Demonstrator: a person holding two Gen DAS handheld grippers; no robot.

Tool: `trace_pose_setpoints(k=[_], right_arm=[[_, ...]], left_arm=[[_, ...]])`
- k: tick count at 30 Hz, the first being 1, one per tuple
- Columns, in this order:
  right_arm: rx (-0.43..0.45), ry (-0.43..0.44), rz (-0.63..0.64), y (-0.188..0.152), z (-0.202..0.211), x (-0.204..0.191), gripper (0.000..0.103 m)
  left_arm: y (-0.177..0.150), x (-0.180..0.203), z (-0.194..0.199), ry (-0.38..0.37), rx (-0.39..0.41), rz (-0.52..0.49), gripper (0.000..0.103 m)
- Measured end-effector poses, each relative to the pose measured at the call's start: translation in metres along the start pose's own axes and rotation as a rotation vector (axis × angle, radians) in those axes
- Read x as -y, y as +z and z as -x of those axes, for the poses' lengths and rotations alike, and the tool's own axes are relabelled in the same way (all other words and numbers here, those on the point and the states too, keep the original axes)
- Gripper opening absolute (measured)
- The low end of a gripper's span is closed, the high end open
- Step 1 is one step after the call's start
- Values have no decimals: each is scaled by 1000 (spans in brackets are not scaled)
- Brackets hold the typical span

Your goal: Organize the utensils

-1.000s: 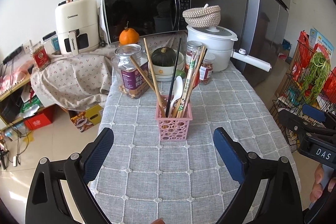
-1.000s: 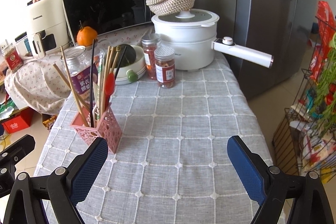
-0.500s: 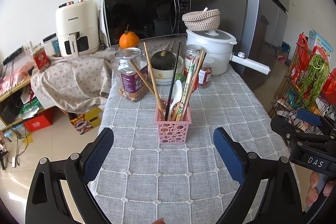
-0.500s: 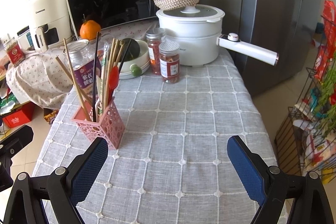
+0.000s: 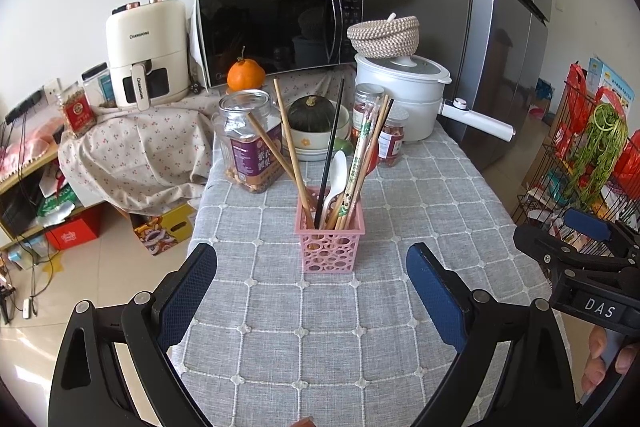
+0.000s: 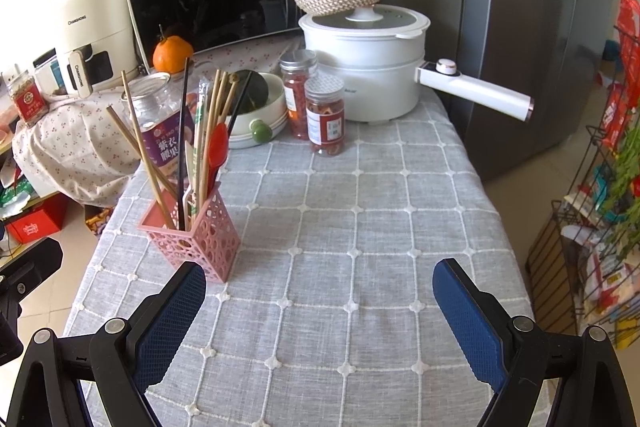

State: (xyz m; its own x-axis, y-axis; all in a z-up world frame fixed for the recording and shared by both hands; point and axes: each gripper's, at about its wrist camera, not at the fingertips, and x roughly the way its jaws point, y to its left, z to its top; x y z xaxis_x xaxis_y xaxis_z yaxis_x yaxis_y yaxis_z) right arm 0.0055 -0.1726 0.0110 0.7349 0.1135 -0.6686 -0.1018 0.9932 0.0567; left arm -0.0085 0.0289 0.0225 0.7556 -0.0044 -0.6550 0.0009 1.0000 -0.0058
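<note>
A pink perforated utensil holder (image 5: 329, 247) stands on the grey checked tablecloth (image 5: 400, 211). It holds wooden chopsticks (image 5: 289, 143), a black chopstick, wrapped chopsticks, a white spoon (image 5: 335, 179) and a red spoon (image 6: 217, 147). The holder also shows in the right wrist view (image 6: 192, 235). My left gripper (image 5: 312, 279) is open and empty, just in front of the holder. My right gripper (image 6: 320, 295) is open and empty, above the cloth to the right of the holder.
Behind the holder stand a nut jar (image 5: 250, 143), a bowl with a green squash (image 5: 312, 131), two spice jars (image 6: 324, 119), a white pot with a long handle (image 6: 368, 67), a microwave (image 5: 276, 27) and an air fryer (image 5: 148, 51). A wire rack (image 5: 592, 155) stands right of the table.
Both grippers have pulled back and risen a little, so the holder and table look farther away. Both stay open.
</note>
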Motion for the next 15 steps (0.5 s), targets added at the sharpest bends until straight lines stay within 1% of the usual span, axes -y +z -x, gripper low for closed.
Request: trace_pose_setpoints(k=[15], right_arm=[[-2,-1,-4,0,-1,2,95]], left_arm=[[0,0,0,-1,-1,1,97]])
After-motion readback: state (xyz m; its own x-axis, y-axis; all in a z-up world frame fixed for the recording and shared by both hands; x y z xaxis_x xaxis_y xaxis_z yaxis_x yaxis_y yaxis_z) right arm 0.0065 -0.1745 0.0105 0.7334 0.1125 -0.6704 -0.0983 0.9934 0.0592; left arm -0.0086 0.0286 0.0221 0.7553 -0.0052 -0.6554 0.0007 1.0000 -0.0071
